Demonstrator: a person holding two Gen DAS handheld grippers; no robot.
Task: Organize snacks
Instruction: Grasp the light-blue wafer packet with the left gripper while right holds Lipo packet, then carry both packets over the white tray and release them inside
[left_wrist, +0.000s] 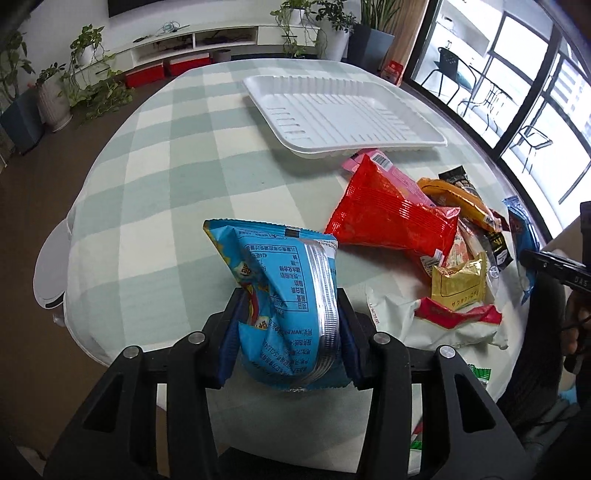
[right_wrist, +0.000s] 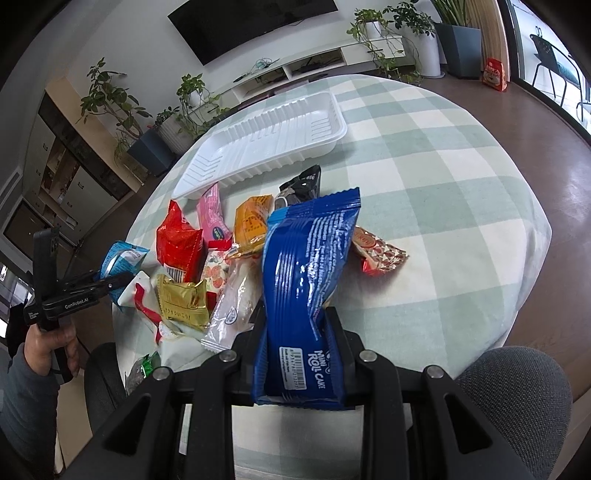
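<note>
Nearest the left wrist camera, the left gripper (left_wrist: 288, 325) has its blue pads pressed against both sides of a light blue snack bag (left_wrist: 280, 295), which stands crumpled between the fingers (left_wrist: 232, 332) with its silver seam toward the right pad. In the right wrist view the right gripper (right_wrist: 295, 354) is clamped narrowly on a dark blue Mini Roll Cake packet (right_wrist: 308, 280), pinched at its waist, the upper end rising beyond the fingertips. Both grippers point steeply down over the near edge of a round table under a green-and-white checked tablecloth (left_wrist: 177, 177). The white ribbed tray (left_wrist: 340, 114) sits empty at the far side, with open cloth to its left and between it and the left gripper. The pile lies just before the tray: a red bag (left_wrist: 391, 218), a pink packet (right_wrist: 212, 214), an orange packet (right_wrist: 253, 225), a gold packet (left_wrist: 458, 284) and a black packet (right_wrist: 301, 184), overlapping. A hand (right_wrist: 55, 347) grips the left gripper's handle at the table's left edge.
</note>
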